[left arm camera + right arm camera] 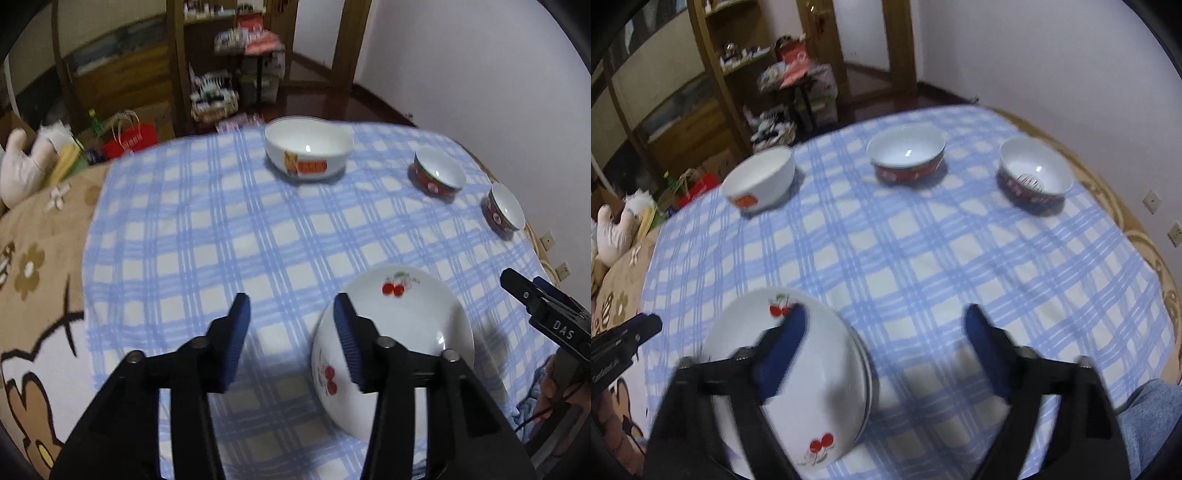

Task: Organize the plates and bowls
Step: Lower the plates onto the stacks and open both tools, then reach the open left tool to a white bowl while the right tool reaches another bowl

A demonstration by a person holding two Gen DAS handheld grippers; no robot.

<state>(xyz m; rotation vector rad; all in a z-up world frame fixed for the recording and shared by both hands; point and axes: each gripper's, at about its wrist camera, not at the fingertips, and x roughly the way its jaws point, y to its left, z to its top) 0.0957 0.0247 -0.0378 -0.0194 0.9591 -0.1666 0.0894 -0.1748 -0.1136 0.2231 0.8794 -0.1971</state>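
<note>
Hovering over the blue checked cloth (207, 236), the left gripper (291, 332) stands wide and holds nothing. Just to its right lie the cherry plates (413, 325) (stacked, at the near edge), with the right gripper (886, 354) spread wide above them, also holding nothing. Across the far side sit a large white bowl (308, 151), then two red-patterned bowls (437, 173) (504, 210), well apart.

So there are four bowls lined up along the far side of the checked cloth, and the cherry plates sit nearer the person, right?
Not quite: three bowls, not four. The right wrist view shows a white bowl, a red-sided bowl and a dark patterned bowl on the far side of the checked cloth. The cherry plates do sit nearer.
</note>
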